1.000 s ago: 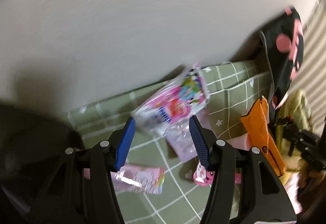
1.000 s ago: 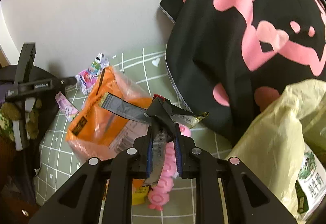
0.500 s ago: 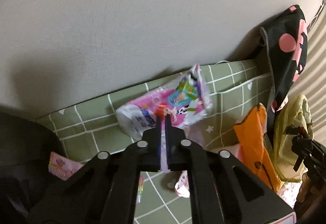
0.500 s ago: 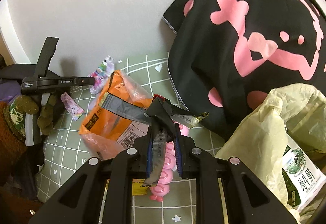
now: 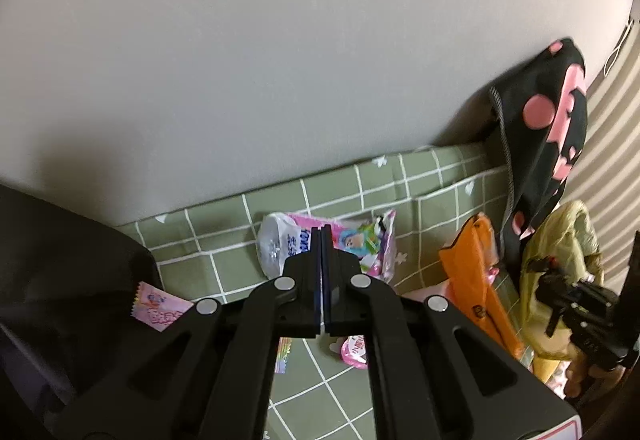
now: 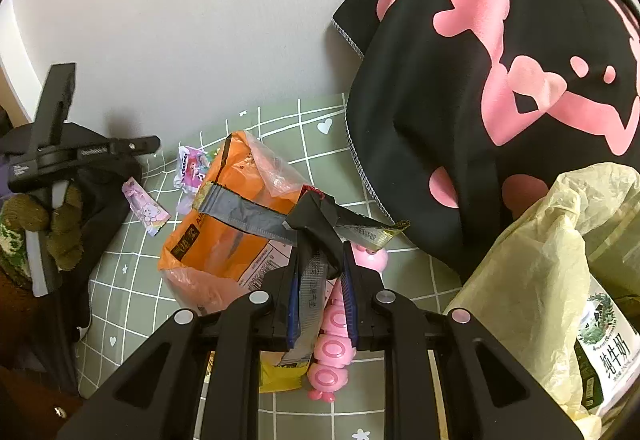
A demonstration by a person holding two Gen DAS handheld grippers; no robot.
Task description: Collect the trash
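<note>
My left gripper [image 5: 322, 240] is shut on a pink and white snack wrapper [image 5: 352, 240] and holds it off the green checked cloth [image 5: 432, 180]; the wrapper also shows in the right wrist view [image 6: 191, 170]. My right gripper [image 6: 320, 264] is shut on a dark grey crumpled wrapper [image 6: 256, 214] that sticks out left and right of the fingers. An orange snack bag [image 6: 228, 236] lies under it, also seen in the left wrist view [image 5: 472, 276]. A yellowish trash bag [image 6: 540, 272] stands at the right, holding a milk carton [image 6: 608, 356].
A small pink candy wrapper [image 5: 158, 310] lies at the left by a dark object [image 5: 60, 260]. A pink caterpillar toy [image 6: 336, 340] and a yellow packet [image 6: 280, 376] lie below my right gripper. A black and pink cloth [image 6: 500, 80] hangs against the wall.
My left gripper closed on the pink and white wrapper and lifted it up and back from the cloth. My right gripper kept its hold on the grey wrapper and drew back slightly.
</note>
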